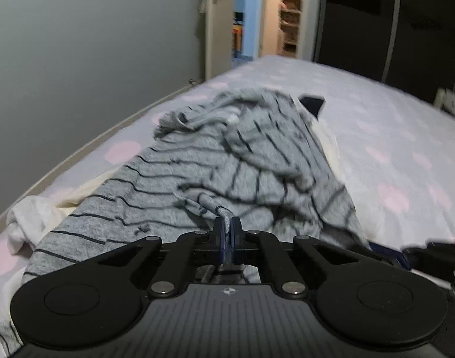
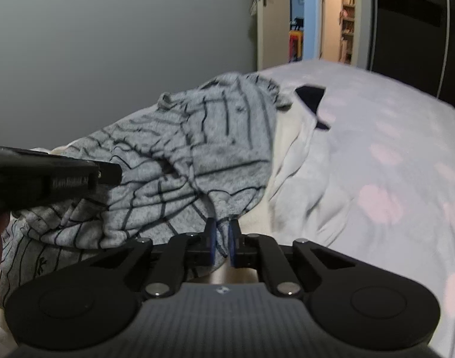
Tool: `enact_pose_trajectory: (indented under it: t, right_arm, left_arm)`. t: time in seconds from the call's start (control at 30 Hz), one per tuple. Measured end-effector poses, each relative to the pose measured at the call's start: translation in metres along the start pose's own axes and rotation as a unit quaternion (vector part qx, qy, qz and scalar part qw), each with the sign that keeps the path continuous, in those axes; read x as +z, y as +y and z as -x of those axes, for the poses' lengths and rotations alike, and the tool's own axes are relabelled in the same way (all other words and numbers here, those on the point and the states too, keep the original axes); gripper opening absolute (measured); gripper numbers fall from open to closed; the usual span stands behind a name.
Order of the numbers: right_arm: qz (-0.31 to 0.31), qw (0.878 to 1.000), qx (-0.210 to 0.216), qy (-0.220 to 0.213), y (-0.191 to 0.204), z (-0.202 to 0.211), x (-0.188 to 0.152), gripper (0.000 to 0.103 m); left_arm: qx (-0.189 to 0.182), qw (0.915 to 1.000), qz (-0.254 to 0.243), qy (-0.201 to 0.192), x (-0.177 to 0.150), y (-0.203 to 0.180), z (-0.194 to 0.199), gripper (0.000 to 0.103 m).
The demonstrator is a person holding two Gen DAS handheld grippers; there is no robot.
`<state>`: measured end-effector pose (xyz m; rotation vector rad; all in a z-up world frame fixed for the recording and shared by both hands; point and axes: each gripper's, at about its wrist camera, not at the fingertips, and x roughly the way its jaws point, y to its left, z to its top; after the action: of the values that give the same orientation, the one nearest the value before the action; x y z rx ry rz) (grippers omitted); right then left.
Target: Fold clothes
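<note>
In the left wrist view, the left tongs (image 1: 227,232) are clamping a bunched edge of the grey striped garment (image 1: 215,161), their blue pads pressed together on the cloth. The garment is lying crumpled on the bed (image 1: 391,137), partly covering a white garment (image 1: 33,214) at the left. A dark blue piece of cloth (image 1: 312,103) is showing behind the pile. The right tongs are poking in at the right edge.

In the right wrist view, the right tongs (image 2: 222,243) are pinching another edge of the grey striped garment (image 2: 197,149), cloth filling the narrow gap between the pads. The left tongs (image 2: 78,176) are reaching in from the left, beside the same garment.
</note>
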<state>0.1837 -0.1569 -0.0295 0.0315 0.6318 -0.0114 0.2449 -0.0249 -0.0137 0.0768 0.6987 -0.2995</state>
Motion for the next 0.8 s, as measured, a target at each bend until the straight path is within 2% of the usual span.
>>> enact_pose_trajectory:
  t: [0.07,0.2,0.3,0.47,0.57,0.67,0.8]
  right_arm:
    - [0.004,1.000,-0.019,-0.016,-0.004,0.015,0.006,0.006]
    - [0.008,0.997,-0.051,-0.050,-0.016,0.053,0.025,0.005]
    - [0.016,0.991,-0.095,-0.088,-0.027,0.089,0.039,0.005]
    - [0.010,0.982,-0.145,-0.125,-0.060,0.156,0.057,0.005]
    - [0.007,0.971,-0.189,-0.149,-0.084,0.201,0.062,0.005]
    - [-0.005,0.959,-0.233,-0.160,-0.110,0.251,0.057,0.005]
    - [-0.034,0.946,-0.288,-0.147,-0.151,0.302,0.038,0.005]
  left_arm:
    - [0.008,0.9997,-0.001,-0.021,0.009,0.001,0.015,0.001]
    - [-0.003,0.9981,0.005,-0.062,0.025,0.002,0.054,0.001]
    - [-0.013,0.9953,0.000,-0.096,0.034,-0.003,0.092,0.001]
    - [-0.042,0.9873,-0.007,-0.153,0.043,-0.015,0.161,0.001]
    - [-0.074,0.9814,-0.031,-0.174,0.043,-0.030,0.204,0.001]
    - [-0.121,0.9737,-0.067,-0.181,0.030,-0.053,0.246,0.001]
    - [-0.191,0.9585,-0.138,-0.161,-0.008,-0.092,0.286,0.001]
